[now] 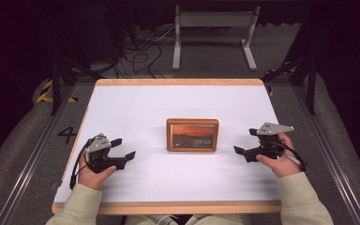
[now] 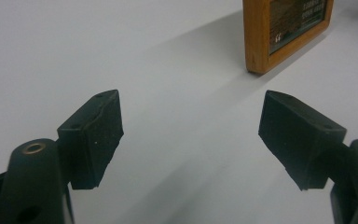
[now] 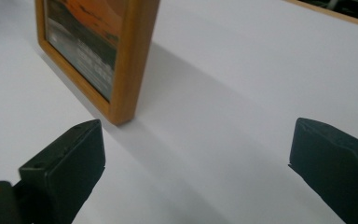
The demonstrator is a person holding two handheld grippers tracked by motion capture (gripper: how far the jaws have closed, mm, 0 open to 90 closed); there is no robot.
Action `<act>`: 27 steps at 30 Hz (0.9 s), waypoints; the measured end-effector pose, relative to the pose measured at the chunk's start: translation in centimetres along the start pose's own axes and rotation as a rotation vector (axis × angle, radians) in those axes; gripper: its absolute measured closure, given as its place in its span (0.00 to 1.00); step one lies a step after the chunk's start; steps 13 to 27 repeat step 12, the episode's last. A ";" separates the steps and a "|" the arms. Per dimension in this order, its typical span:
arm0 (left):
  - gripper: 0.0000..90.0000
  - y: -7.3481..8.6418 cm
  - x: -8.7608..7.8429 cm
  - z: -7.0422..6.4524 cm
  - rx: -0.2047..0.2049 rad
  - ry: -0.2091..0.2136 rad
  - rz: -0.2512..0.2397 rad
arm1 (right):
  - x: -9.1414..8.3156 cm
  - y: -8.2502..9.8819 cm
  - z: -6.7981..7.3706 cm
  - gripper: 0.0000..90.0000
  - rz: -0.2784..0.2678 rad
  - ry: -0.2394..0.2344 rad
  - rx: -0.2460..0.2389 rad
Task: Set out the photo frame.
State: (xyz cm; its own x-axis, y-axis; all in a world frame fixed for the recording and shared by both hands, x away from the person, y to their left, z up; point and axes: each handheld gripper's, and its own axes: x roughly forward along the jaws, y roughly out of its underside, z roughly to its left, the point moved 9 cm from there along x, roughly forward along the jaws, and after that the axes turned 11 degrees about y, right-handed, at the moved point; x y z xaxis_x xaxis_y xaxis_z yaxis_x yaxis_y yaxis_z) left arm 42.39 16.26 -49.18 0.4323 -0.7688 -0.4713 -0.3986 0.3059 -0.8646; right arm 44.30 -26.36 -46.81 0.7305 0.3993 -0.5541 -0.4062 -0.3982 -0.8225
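A small wooden picture frame point(image 1: 192, 135) with an orange sunset print stands upright at the middle of the white table point(image 1: 136, 108). My left gripper point(image 1: 123, 148) rests to its left, open, jaws wide apart with nothing between them. My right gripper point(image 1: 246, 141) sits to the frame's right, also open and empty. In the left gripper view the picture frame point(image 2: 261, 37) shows its corner at the upper right, beyond the left gripper point(image 2: 191, 135). In the right gripper view the picture frame point(image 3: 121, 60) stands close at the upper left, just past the near jaw of the right gripper point(image 3: 196, 163).
The table has a light wooden rim point(image 1: 168, 207). Beyond its far edge, a white metal stand point(image 1: 213, 37) and loose cables point(image 1: 136, 51) lie on the grey floor. Dark frame legs stand at both far corners.
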 end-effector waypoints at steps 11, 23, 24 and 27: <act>0.25 0.2 -0.2 -0.1 -0.011 0.002 0.004 | 0.7 1.2 0.1 0.04 0.011 0.021 0.001; 0.25 0.2 -0.2 -0.1 -0.014 0.004 0.005 | 0.6 1.2 0.1 0.04 0.010 0.025 -0.002; 0.25 0.2 -0.2 -0.1 -0.014 0.004 0.005 | 0.6 1.2 0.1 0.04 0.010 0.025 -0.002; 0.25 0.2 -0.2 -0.1 -0.014 0.004 0.005 | 0.6 1.2 0.1 0.04 0.010 0.025 -0.002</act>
